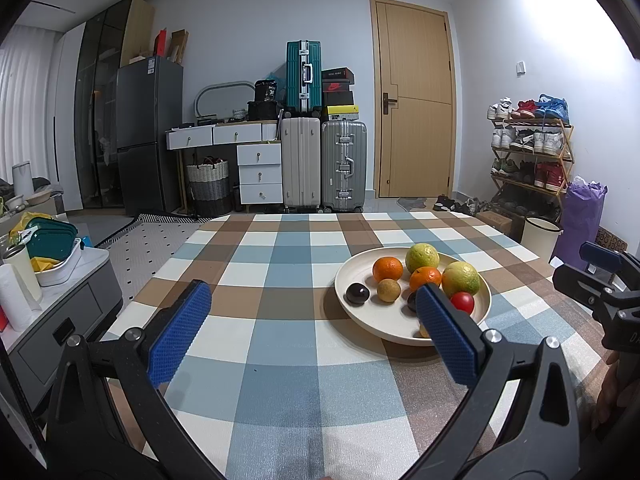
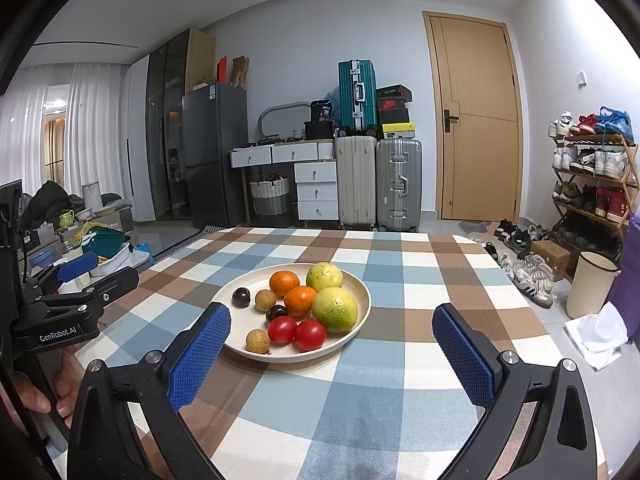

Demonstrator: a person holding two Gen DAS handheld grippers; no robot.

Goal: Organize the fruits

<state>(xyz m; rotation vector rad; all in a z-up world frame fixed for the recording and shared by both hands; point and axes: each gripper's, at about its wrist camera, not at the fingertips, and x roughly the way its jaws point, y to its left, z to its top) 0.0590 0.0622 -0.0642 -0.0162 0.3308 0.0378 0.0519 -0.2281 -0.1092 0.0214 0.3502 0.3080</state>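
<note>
Right tool (image 2: pixel 330 340) — plate (image 2: pixel 356 312) rim partly hidden

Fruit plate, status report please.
Left gripper open, empty. Right gripper open, empty. Fruits all on the plate, untouched. Nothing blocks it.

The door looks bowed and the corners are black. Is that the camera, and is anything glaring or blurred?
Both views: fisheye bending curves the door and the lens rim blackens the corners. Left wrist view: the upper right wall is washed out by glare. Right wrist view: fruit on the plate is sharp, with small highlights on the tomatoes; the open tool casts a soft shadow on the cloth.
</note>
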